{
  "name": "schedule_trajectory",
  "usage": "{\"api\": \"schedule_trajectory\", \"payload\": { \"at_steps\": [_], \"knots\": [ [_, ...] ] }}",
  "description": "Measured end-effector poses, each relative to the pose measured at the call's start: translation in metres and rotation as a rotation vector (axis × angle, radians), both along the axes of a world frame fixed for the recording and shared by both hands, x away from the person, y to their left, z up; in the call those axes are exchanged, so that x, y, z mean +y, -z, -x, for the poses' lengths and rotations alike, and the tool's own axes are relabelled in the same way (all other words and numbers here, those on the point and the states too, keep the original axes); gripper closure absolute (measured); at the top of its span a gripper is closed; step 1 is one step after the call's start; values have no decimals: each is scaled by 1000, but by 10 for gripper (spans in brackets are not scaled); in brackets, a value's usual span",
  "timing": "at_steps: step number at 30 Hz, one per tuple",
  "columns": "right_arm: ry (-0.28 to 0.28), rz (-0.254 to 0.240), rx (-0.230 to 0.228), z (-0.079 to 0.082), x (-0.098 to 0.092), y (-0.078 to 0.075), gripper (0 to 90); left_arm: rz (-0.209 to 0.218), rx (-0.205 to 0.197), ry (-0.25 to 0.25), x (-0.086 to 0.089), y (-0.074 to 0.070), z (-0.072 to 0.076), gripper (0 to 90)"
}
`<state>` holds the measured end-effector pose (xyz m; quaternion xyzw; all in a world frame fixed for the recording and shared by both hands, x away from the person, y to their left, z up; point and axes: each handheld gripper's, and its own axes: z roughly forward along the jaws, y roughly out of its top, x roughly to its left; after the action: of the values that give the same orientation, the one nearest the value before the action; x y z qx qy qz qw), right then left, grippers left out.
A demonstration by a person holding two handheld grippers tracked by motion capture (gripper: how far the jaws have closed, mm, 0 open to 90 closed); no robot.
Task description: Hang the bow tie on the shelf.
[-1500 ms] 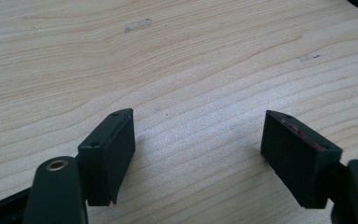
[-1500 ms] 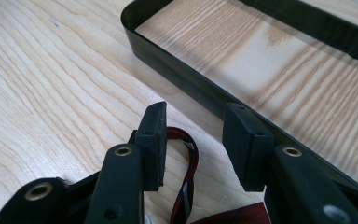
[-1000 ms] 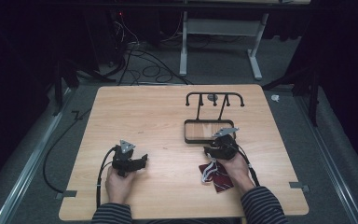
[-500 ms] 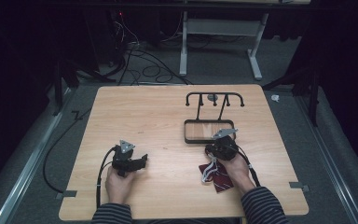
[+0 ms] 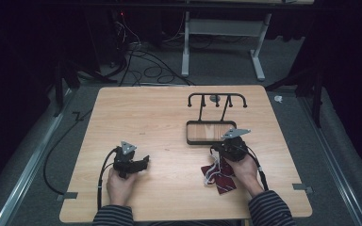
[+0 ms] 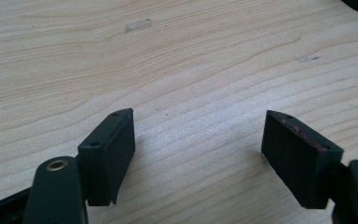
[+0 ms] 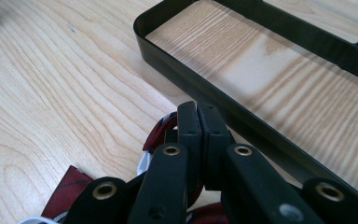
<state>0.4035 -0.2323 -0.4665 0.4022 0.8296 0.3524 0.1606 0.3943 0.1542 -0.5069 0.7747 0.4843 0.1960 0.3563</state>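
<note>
Right gripper [image 5: 228, 151] has barely shifted vs the earlier frames, but its jaws have just been closing: in the right gripper view they're pressed together [image 7: 198, 122], w/ the dark-red cloth [image 7: 161, 130] bunched at their base. Cloth looks pinched, though the contact itself is hidden under the jaws, so that's a judgement. Left gripper [image 5: 131, 162] hasn't moved; jaws spread wide, nothing between them, resting low over bare table [image 6: 191, 56] at lower left of the high view.

Cloth [image 5: 222, 178] lies at lower right of the high view, just below the black stand [image 5: 210, 132] w/ its tray base and hooked rail. Probably the grip is taken at the cloth's edge nearest the stand so it can be lifted toward the hooks, left tool parked open to assist later.

Hard to make out: most of the cloth sits under the right hand [image 5: 242, 170]; white bits on it could be cord or trim, can't tell. Stand's rail is cut off at top of the right gripper view.
</note>
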Motion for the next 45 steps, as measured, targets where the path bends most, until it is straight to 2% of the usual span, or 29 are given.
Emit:
{"api": "schedule_trajectory", "payload": {
  "at_steps": [5, 8, 11, 22, 40, 45],
  "knots": [
    [9, -18, -23, 4, -5, -6, 900, -4, -5, -3, -1, 0, 0, 264],
    [8, -30, -46, 9, -10, -15, 900, -5, -3, -2, -1, 0, 0, 264],
    [3, -21, -52, 11, -11, -19, 900, -9, -4, -2, -1, 0, 0, 264],
    [5, -26, -126, 28, -25, -44, 900, -13, -5, -2, -2, 0, 0, 264],
    [-1, -45, -217, 32, -26, -77, 900, -13, -5, -2, -1, 0, 0, 264],
    [3, -52, -229, 32, -25, -84, 900, -12, -5, -1, -1, 0, 0, 264]
  ]
}}
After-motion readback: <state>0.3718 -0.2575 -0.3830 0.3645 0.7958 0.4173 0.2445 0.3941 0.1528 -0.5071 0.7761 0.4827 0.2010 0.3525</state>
